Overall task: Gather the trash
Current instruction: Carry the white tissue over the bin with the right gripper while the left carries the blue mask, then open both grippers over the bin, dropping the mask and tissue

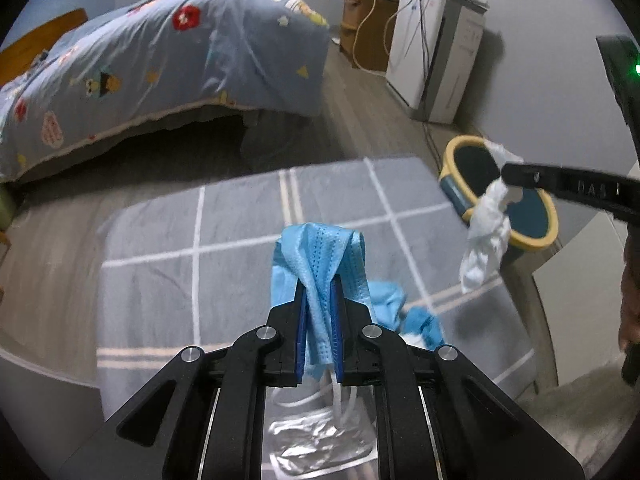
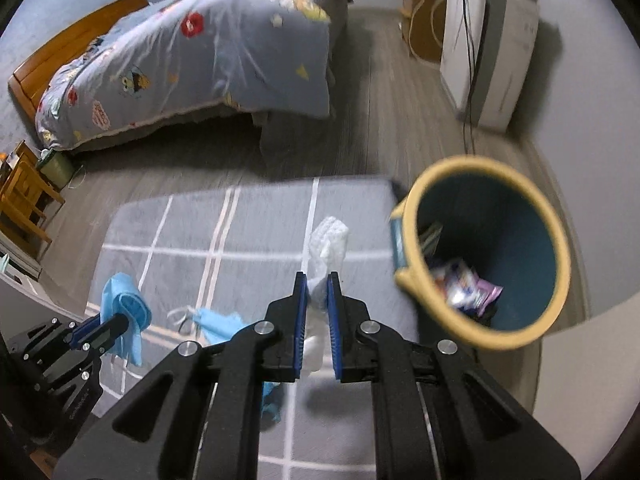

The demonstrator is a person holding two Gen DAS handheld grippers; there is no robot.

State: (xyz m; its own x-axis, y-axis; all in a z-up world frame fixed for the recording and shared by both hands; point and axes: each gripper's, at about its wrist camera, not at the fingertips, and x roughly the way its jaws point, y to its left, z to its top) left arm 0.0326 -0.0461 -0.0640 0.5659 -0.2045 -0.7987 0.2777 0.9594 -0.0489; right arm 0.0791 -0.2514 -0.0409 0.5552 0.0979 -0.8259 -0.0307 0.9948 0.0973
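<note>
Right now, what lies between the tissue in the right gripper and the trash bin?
Nothing: in the right wrist view only bare grey rug separates the white tissue, pinched by the right gripper, from the yellow-rimmed trash bin.

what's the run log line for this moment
left gripper: shut on blue mask | right gripper: shut on white tissue | bin: right, open

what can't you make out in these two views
- Bin contents: right wrist view, motion blur; one wrapper shows, print unreadable.
- Clear plastic under the left gripper: left wrist view, its arms cover it.
- Second blue mask on the rug: partly behind the right gripper.
- Tissue: lower end hidden between the pads.
</note>
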